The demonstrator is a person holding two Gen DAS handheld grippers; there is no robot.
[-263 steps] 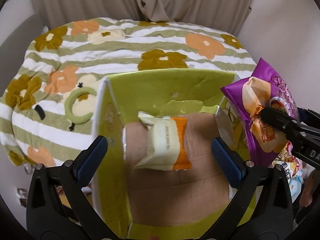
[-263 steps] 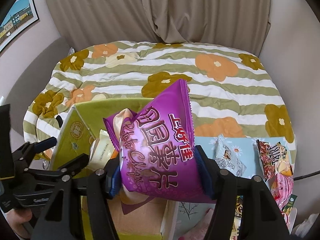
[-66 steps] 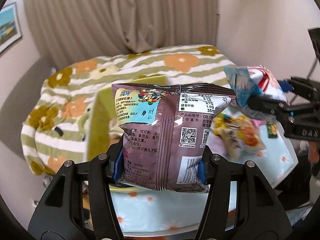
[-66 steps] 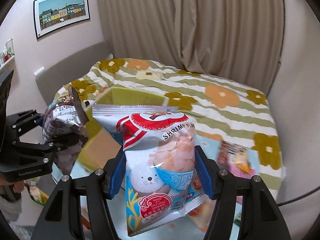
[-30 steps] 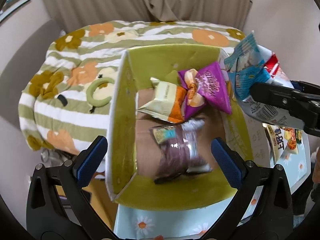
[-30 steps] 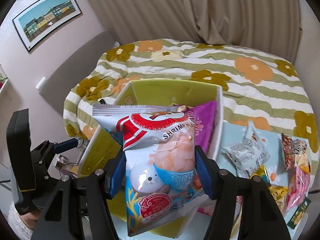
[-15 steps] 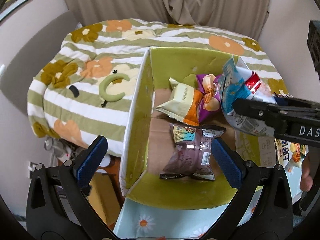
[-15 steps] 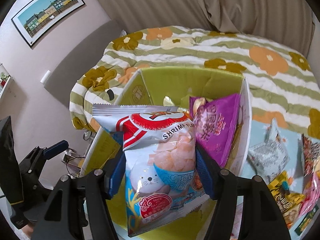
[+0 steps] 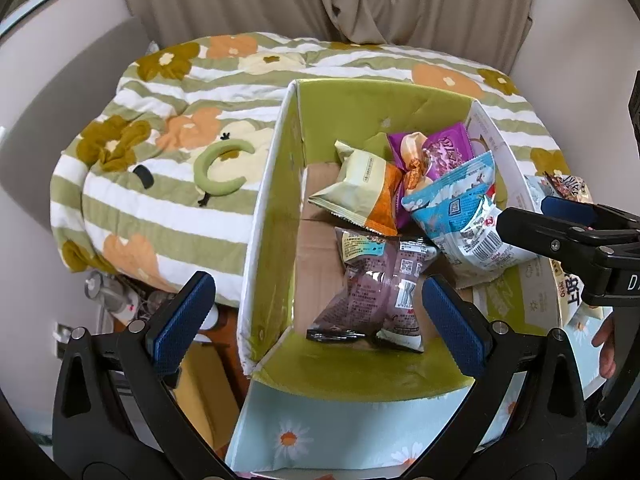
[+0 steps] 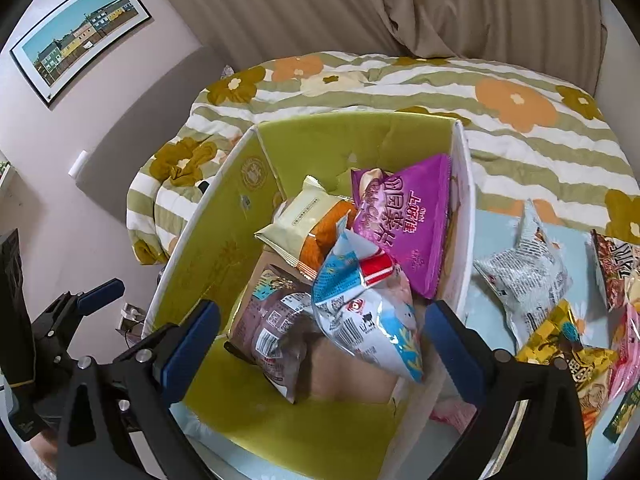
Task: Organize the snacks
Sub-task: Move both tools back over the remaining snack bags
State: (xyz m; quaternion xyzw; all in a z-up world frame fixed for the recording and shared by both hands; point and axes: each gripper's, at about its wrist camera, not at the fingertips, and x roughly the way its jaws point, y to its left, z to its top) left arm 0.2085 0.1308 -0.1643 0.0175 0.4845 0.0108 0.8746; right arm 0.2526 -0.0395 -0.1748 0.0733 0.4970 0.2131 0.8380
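A green cardboard box [image 9: 276,184] [image 10: 224,216] holds several snack bags. A blue and white shrimp chip bag [image 9: 464,216] [image 10: 368,308] lies loose in the box, tilted against a purple chip bag [image 9: 444,152] [image 10: 408,216]. A cream and orange bag [image 9: 360,188] [image 10: 308,220] and a brown bag [image 9: 380,284] [image 10: 276,320] lie beside it. My left gripper [image 9: 316,316] is open and empty above the box's near edge. My right gripper [image 10: 320,340] is open and empty just above the shrimp bag.
More snack bags lie on the blue daisy tablecloth [image 10: 496,256] right of the box: a silver bag [image 10: 524,268], a yellow bag [image 10: 568,352], a dark bag [image 10: 616,268]. A flowered striped bed [image 9: 168,152] stands behind the box. A framed picture [image 10: 80,36] hangs on the left wall.
My right gripper opened and let go of the shrimp chip bag, which dropped into the box. My left gripper stayed open and drew back a little from the box.
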